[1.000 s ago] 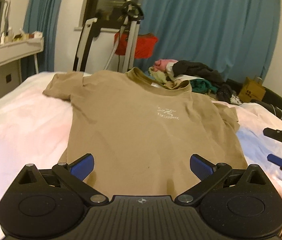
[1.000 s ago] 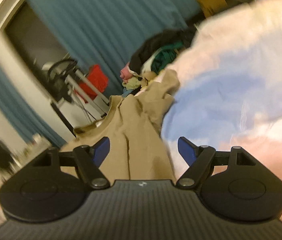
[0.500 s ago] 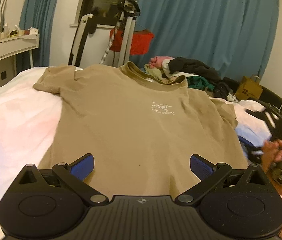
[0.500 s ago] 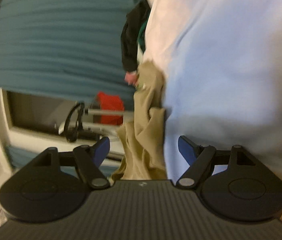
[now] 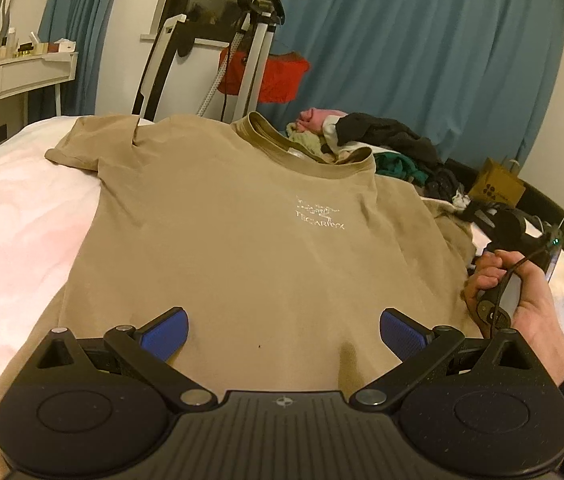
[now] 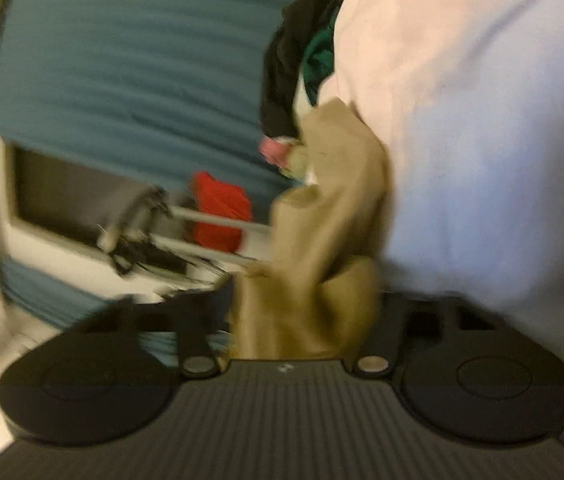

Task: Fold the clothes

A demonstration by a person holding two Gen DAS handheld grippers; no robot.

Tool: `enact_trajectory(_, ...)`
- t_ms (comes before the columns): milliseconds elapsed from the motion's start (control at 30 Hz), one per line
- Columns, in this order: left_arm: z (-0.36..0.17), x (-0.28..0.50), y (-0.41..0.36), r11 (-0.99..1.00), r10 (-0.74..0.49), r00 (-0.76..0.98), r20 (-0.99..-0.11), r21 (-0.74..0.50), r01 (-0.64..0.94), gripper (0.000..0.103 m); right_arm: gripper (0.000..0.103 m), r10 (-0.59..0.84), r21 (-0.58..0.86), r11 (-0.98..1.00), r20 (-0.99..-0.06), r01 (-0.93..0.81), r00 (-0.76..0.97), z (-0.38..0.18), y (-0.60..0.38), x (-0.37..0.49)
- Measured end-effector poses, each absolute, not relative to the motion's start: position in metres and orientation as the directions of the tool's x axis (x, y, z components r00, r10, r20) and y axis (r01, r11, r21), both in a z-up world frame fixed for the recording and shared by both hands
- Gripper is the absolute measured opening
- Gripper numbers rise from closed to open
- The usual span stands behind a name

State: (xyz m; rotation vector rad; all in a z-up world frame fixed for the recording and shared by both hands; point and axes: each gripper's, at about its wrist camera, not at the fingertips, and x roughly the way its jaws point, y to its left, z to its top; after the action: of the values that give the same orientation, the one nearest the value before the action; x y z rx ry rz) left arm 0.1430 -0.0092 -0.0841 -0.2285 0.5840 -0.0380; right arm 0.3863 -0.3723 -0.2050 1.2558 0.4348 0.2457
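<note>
Compared with a second ago, the right tongs [image 6: 306,308] have gone from standing wide above the shirt's edge to being closed on a bunch of tan cloth, and their view has rolled and become blurred, while the left tongs [image 5: 282,334] have come a little lower over the hem. The tan T-shirt [image 5: 242,232] lies front up and spread on the bed [image 5: 14,216], collar away from the person, with its right side gathered into the right tongs held by the hand [image 5: 522,292]. The left tongs stand wide and hold nothing. I think the main risk is that the right tongs hold a thick crumple and not a clean edge, so the fold may come out crooked or the cloth may slip when it is lifted. With nothing pinning the left side, a strong pull can also drag the whole shirt across the bed toward the clothes pile [image 5: 374,140] behind the collar.
</note>
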Motion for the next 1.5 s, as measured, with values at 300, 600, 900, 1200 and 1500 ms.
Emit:
enact_trajectory(300,-0.086,0.146,-0.005,0.975,-0.095,0.831,-0.548,-0.220,-0.034,0.103,0.014,0.225,0.952,0.293,-0.158,0.088,0.961,-0.198,-0.414,0.351)
enact_trajectory(600,-0.083,0.142,0.000,0.964,-0.118,0.830,-0.545,-0.262,-0.035,0.103,0.087,0.211,0.960,0.278,-0.085,0.024,0.974,-0.198,-0.417,0.338)
enact_trajectory(900,-0.080,0.145,-0.007,0.953,-0.137,0.832,-0.538,-0.301,-0.037,0.103,0.079,0.297,0.913,0.406,-0.178,0.045,0.938,-0.187,-0.400,0.386)
enact_trajectory(1200,-0.057,0.145,0.004,0.945,-0.123,0.849,-0.515,-0.322,-0.058,0.103,0.012,0.115,0.492,0.868,-0.333,0.068,0.936,-0.088,-0.322,0.386)
enact_trajectory(1500,-0.037,0.133,0.052,0.972,0.028,0.870,-0.492,-0.188,-0.137,0.103,0.012,0.054,0.000,0.998,-0.382,-0.059,0.922,-0.086,-0.135,0.397)
